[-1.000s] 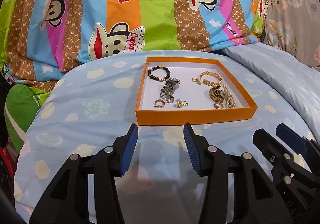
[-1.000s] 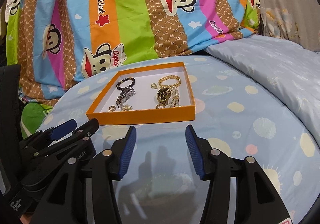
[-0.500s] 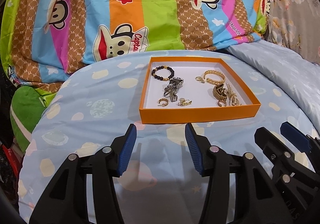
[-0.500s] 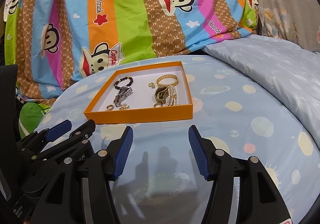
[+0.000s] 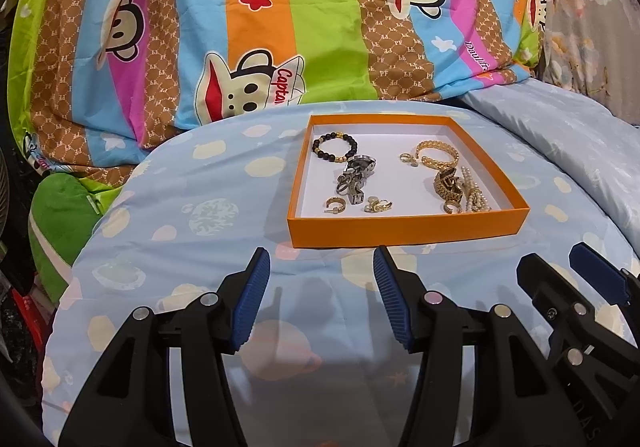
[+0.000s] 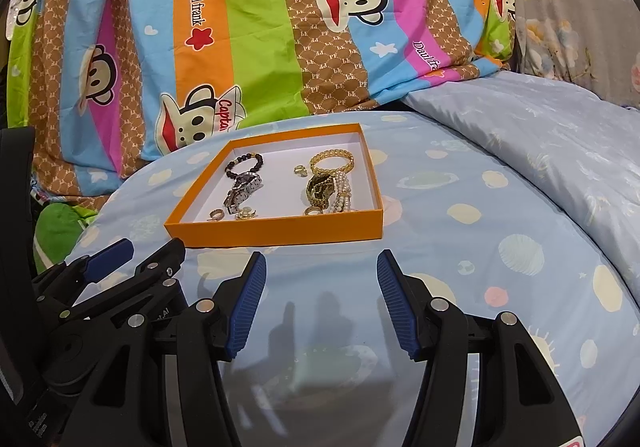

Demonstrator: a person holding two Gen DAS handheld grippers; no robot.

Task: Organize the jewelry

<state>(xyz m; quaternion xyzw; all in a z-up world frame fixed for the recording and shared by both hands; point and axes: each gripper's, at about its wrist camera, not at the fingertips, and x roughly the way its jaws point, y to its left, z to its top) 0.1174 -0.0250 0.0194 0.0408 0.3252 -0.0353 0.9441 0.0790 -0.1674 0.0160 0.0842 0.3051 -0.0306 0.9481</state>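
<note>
The left tool [image 5: 318, 301] hovers over the blue bedsheet [image 5: 168, 247], pointing down and forward at the orange tray [image 5: 404, 233], its jaws opening with nothing between them. The right tool [image 6: 320, 303] hangs beside it, jaws apart and empty too. The tray lies straight ahead of the left tool, near edge just past its tips; from the right tool it sits ahead and to the left, so the left one has the straighter line in.

Inside, the jewelry lies in two loose groups. On the left: a black bead bracelet [image 5: 334, 147] at the back, a silver watch [image 5: 356, 179] running front to back, and a gold hoop earring [image 5: 334, 204] and a second small earring [image 5: 378, 204] near the front wall. On the right: a gold chain bracelet [image 5: 436, 155], a gold watch [image 5: 448, 185] and a pearl strand [image 5: 474, 193], touching and partly overlapping, closer to the right tool's side. I judge the earrings the nearest pick for the left tool.
</note>
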